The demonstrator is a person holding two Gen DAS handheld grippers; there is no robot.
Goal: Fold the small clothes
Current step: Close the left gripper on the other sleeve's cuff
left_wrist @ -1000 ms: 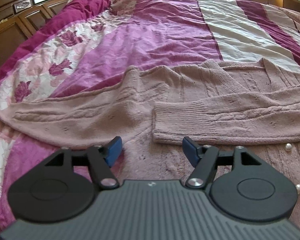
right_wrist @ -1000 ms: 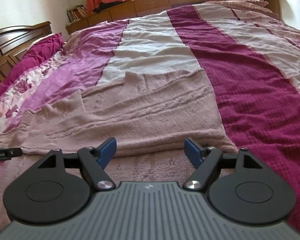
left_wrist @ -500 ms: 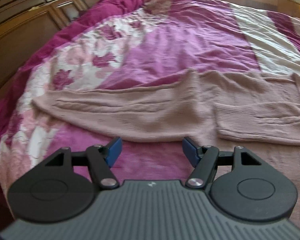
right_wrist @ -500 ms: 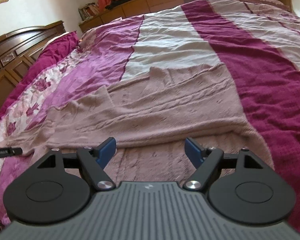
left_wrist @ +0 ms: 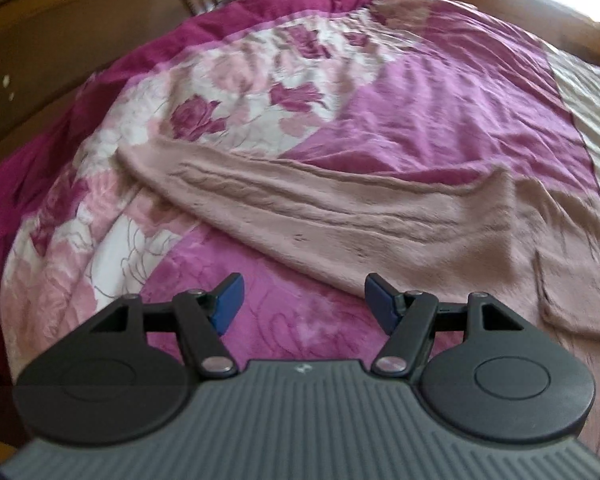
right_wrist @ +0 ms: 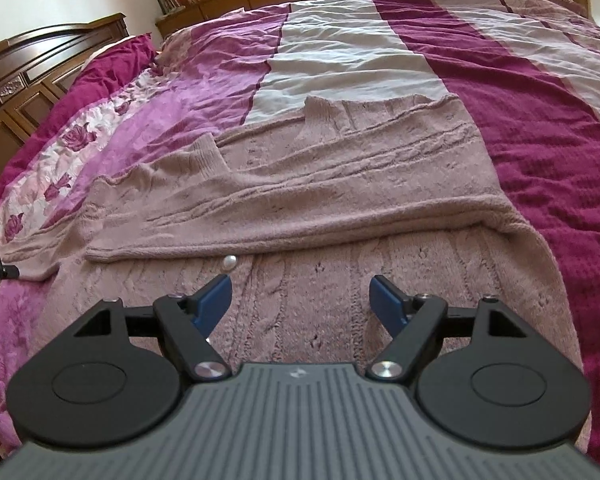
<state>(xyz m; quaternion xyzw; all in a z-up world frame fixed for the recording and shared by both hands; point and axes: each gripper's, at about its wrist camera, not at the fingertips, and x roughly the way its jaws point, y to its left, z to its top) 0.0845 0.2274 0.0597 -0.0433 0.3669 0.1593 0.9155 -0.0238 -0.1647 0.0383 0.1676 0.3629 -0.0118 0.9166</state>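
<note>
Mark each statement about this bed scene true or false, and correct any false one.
1. The pink knitted cardigan lies spread on the bedspread. True.
2. The left gripper is clamped on a sleeve. False: its jaws are open and hold nothing, with the outstretched sleeve just ahead.
3. One sleeve is folded across the cardigan's body. True: see the right wrist view.
4. The right gripper holds a pearl button. False: it is open and empty; the button sits on the knit ahead of its left finger.
</note>
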